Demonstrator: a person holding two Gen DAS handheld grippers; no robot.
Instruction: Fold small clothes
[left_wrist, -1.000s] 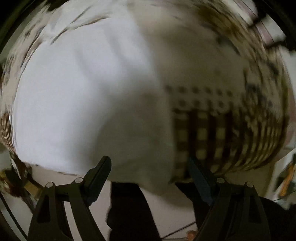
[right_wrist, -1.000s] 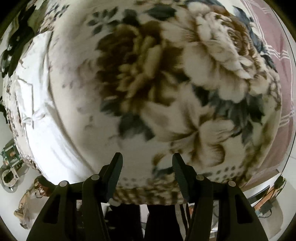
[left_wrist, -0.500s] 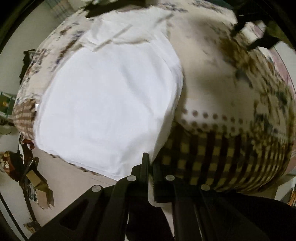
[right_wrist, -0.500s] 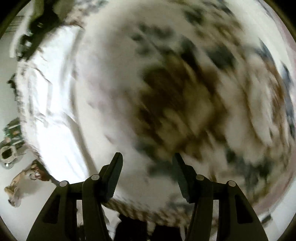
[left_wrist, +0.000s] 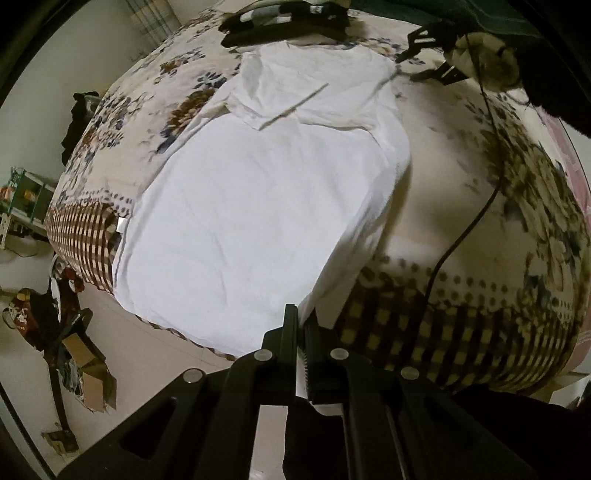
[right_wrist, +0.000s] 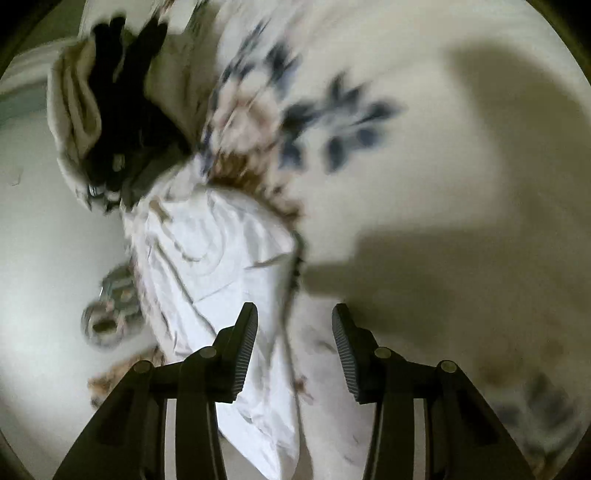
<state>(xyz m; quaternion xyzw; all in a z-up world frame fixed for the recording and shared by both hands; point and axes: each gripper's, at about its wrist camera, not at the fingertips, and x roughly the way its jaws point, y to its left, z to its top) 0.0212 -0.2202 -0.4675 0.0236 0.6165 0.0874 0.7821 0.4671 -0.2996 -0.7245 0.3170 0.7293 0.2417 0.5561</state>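
Floral bedding (left_wrist: 461, 155) with a checked border covers the bed, and a white T-shirt (left_wrist: 251, 206) lies flat on it, hem at the near edge, one sleeve folded inward at the far end. Left gripper (left_wrist: 300, 332) has its fingers pressed together on the shirt's near hem corner. Right gripper (right_wrist: 294, 343) has its jaws apart and just been closing, over the shirt's edge (right_wrist: 221, 266), with cloth between the fingers but not pinched. Dark clothing (left_wrist: 284, 22) lies at the bed's far edge. A black cable (left_wrist: 476, 218) trails across the bedding.
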